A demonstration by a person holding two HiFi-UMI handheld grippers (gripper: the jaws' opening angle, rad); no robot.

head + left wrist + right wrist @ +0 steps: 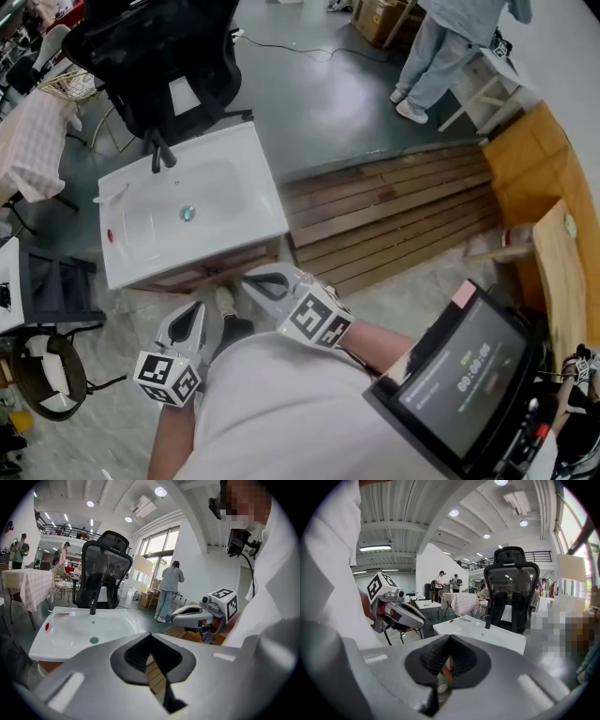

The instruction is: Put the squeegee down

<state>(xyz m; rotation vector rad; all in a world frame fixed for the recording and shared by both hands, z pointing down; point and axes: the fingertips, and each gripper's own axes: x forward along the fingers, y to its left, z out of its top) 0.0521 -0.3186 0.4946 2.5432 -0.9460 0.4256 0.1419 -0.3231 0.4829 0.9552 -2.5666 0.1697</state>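
Observation:
Both grippers are held close to the person's body, in front of a white wash basin (253,202) with a black tap (157,150). My left gripper (198,310) is shut with nothing between its pads (140,648). My right gripper (253,280) is also shut and holds nothing; its pads (436,656) meet at the tip. Each gripper shows in the other's view: the right gripper (176,617) and the left gripper (420,618). A slim white tool (111,196) lies on the basin's left rim; I cannot tell whether it is the squeegee.
A black office chair (159,52) stands behind the basin. Wooden slats (394,211) cover the floor to the right. A person (441,52) stands at the back right beside a white stool. A screen (469,375) hangs at the chest. Tables stand on the left.

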